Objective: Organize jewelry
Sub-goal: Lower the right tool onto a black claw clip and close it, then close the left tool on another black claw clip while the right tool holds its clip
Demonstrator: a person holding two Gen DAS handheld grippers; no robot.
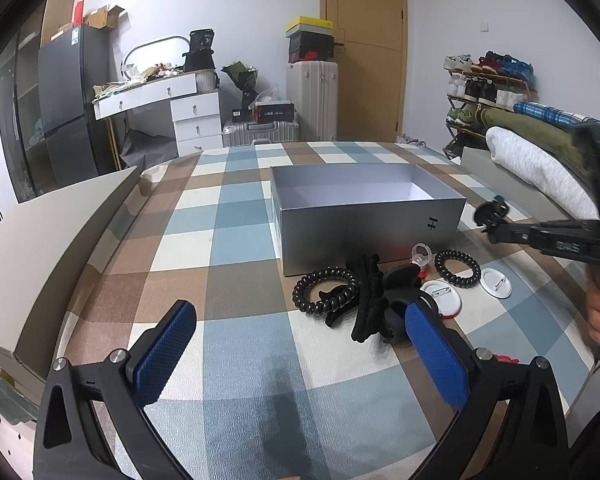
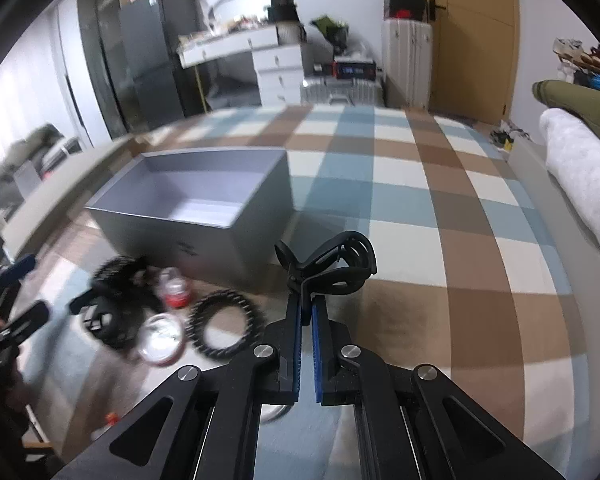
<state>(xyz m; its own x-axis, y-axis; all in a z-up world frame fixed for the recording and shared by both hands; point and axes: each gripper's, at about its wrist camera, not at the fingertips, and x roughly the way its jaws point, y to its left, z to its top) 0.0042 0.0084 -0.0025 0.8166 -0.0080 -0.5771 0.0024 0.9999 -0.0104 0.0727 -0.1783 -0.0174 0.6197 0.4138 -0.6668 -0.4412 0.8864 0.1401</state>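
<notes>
- The right gripper (image 2: 306,300) is clamped on a black hair claw (image 2: 336,266), held in the air just right of the grey box (image 2: 204,236).
- The left gripper (image 1: 300,344) hangs wide open, holding nothing, above the checked bed cover (image 1: 236,240).
- Coil hair ties (image 1: 326,290), a scrunchie (image 1: 368,300) and badges (image 1: 496,282) lie in front of the box.

the open box (image 1: 364,220) sits on the checked cloth (image 1: 228,240). before the box lie two coiled hair ties (image 1: 326,290) (image 1: 457,268), a scrunchie (image 1: 368,300) between them, and two round badges (image 1: 496,282). right of the box a hair claw (image 2: 334,270) hangs above the cloth, pinched in the right gripper (image 2: 306,312).
</notes>
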